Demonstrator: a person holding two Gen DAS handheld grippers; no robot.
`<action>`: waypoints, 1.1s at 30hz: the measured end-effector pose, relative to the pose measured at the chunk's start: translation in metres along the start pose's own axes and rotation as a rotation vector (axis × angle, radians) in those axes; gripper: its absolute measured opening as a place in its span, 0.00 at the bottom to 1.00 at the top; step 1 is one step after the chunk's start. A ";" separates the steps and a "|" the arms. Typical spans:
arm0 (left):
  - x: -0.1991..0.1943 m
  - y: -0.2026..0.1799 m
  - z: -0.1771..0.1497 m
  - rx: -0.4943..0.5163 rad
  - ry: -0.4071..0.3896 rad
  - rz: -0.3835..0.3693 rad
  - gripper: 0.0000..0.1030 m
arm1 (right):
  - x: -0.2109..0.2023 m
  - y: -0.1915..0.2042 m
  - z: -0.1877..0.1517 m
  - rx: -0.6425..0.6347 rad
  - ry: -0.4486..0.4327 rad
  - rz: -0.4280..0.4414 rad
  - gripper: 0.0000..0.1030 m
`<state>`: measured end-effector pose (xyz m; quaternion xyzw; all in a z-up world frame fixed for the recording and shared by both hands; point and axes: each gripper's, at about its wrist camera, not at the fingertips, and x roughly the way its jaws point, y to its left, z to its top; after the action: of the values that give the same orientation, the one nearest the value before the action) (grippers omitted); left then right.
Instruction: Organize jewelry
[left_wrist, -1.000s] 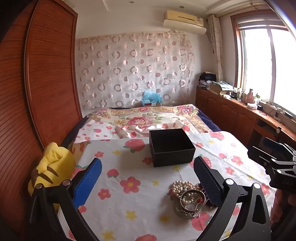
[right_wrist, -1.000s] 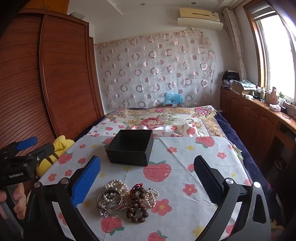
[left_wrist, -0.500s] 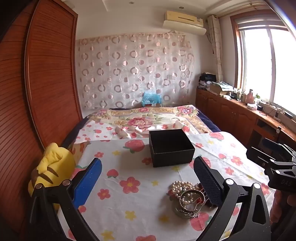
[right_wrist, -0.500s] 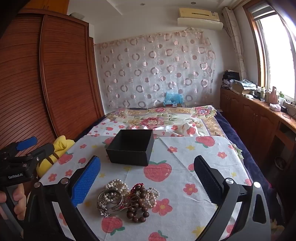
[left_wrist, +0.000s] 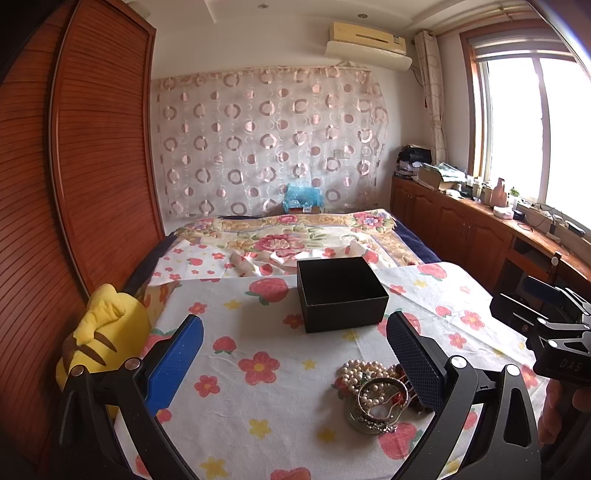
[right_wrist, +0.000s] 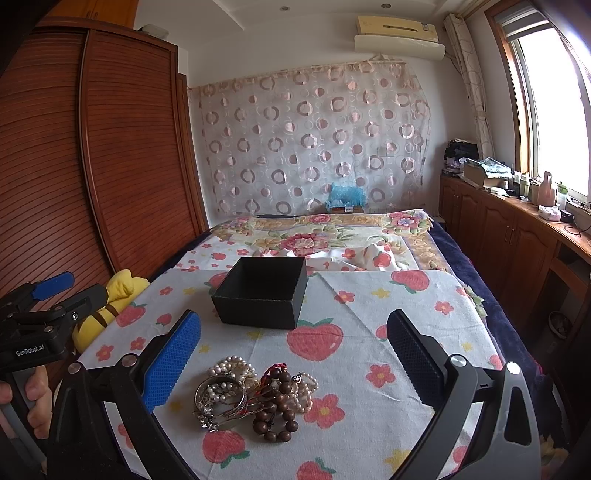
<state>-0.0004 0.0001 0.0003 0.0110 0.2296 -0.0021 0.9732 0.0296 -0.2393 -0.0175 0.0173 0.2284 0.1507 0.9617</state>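
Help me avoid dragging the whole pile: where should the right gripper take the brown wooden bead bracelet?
Grip the brown wooden bead bracelet at its near loop, coming from above at the pile's front edge: that loop lies flat, clear of the pearls.

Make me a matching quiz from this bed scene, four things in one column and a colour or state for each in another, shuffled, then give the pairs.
Things:
1. box
2. plush toy
3. wooden bead bracelet
4. left claw

Descriptions:
A. yellow, at the bed's edge by the wardrobe
B. open, holding nothing
C. black, lidless, nothing visible inside
D. dark brown, in the jewelry pile

Pairs: 1-C, 2-A, 3-D, 4-B
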 end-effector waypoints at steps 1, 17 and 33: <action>0.000 0.000 0.000 0.000 -0.001 0.000 0.93 | 0.000 0.000 0.000 0.000 0.000 0.001 0.98; -0.015 0.000 0.005 0.006 -0.011 0.008 0.93 | 0.000 -0.002 -0.001 0.005 -0.001 0.003 0.98; -0.009 -0.005 0.002 0.005 -0.010 0.007 0.93 | 0.003 0.000 -0.004 0.004 -0.002 0.003 0.98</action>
<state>-0.0076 -0.0050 0.0055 0.0143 0.2246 0.0008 0.9744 0.0307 -0.2385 -0.0224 0.0198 0.2278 0.1519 0.9616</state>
